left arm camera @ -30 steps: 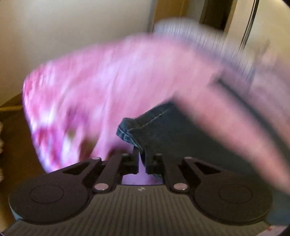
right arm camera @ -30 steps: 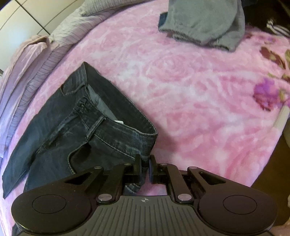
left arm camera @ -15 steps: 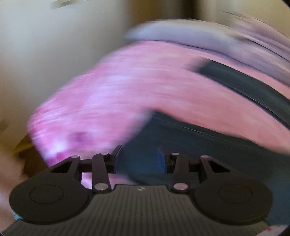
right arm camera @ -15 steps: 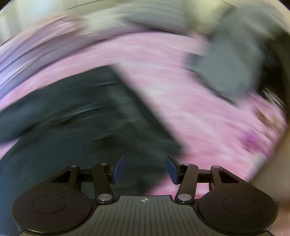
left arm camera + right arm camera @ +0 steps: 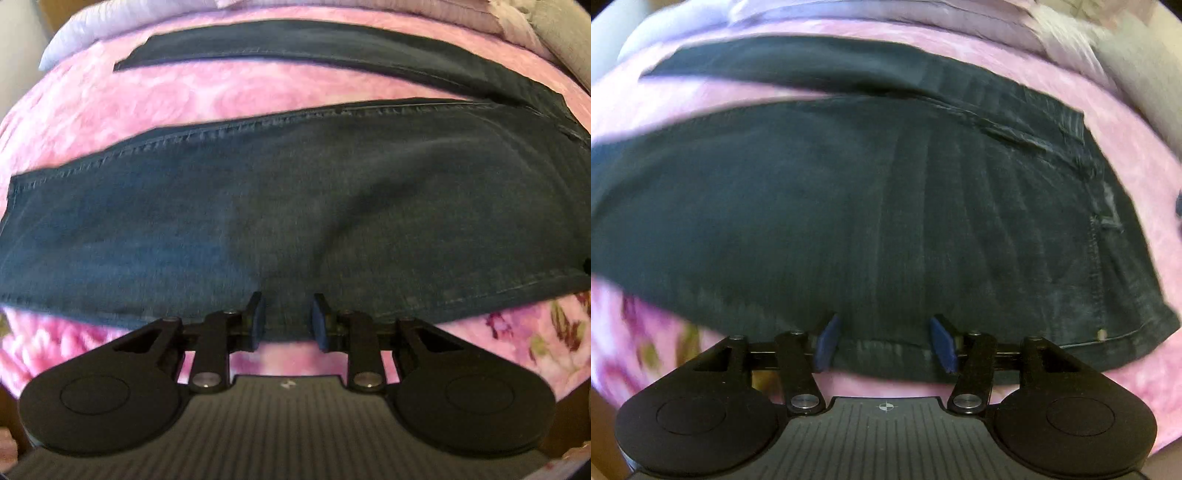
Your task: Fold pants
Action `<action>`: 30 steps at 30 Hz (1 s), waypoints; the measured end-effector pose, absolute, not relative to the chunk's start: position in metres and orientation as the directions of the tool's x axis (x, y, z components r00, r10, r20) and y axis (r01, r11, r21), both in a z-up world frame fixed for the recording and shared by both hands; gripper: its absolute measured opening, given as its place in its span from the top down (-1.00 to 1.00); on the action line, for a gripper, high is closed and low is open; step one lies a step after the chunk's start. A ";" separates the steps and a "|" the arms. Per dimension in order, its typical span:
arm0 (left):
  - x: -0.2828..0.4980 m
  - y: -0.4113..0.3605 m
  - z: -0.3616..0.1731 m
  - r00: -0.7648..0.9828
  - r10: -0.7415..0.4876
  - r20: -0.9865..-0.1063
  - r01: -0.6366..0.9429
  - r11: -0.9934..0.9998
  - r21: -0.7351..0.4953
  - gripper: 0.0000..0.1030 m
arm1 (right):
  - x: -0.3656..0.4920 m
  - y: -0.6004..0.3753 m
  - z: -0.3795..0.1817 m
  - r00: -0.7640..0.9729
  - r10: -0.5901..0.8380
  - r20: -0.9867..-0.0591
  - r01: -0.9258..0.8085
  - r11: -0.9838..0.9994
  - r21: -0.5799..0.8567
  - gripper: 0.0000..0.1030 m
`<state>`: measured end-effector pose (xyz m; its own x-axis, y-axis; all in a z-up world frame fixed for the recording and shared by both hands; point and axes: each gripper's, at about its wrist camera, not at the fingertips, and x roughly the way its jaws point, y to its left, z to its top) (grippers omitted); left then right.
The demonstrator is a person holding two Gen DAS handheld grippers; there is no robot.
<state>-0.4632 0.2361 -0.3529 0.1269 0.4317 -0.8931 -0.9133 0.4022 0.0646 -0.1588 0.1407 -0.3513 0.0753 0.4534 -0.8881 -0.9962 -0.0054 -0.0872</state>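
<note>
Denim pants: dark jeans (image 5: 295,206) lie spread flat on a pink flowered blanket (image 5: 184,96) over the bed, both legs laid out apart.
Long axis: the near leg runs from 9 o'clock to 3 o'clock across both wrist views; the far leg (image 5: 314,48) lies roughly alongside it toward 12 o'clock, with a strip of blanket between them that narrows toward 3 o'clock.
Waist end: at 3 o'clock in the right wrist view, where the waistband (image 5: 1097,236) shows.
Left hand-held gripper (image 5: 288,319): jaws spread, having just been closing a little; the near edge of the leg lies between the pads, not pinched.
Right hand-held gripper (image 5: 884,343): jaws spread wider, having just been opening; the near edge lies between the pads, unpinched.
Direction to cloth: the pants lie at 12 o'clock from both.
Nearer hand: right to the waist, left to the hem, by my reading.
Likely next move: pinch the near edge and carry it toward 12 o'clock onto the far leg.
</note>
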 end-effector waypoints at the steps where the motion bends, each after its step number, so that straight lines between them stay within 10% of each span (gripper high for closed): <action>1: -0.460 0.235 -0.350 0.120 0.412 -0.903 -0.919 0.390 0.056 0.52 | -0.157 0.141 -0.349 0.074 0.436 -0.897 -0.997 0.000 -0.082 -0.02; 6: -0.461 0.233 -0.326 0.061 0.290 -0.955 -0.947 0.320 0.036 0.53 | -0.142 0.155 -0.327 0.038 0.279 -0.960 -0.998 0.061 -0.022 -0.02; 30: -0.428 0.138 -0.083 0.094 0.460 -0.883 -0.926 0.367 0.093 -0.22 | -0.121 0.073 -0.082 -0.141 0.472 -0.870 -0.989 -0.023 0.147 -0.42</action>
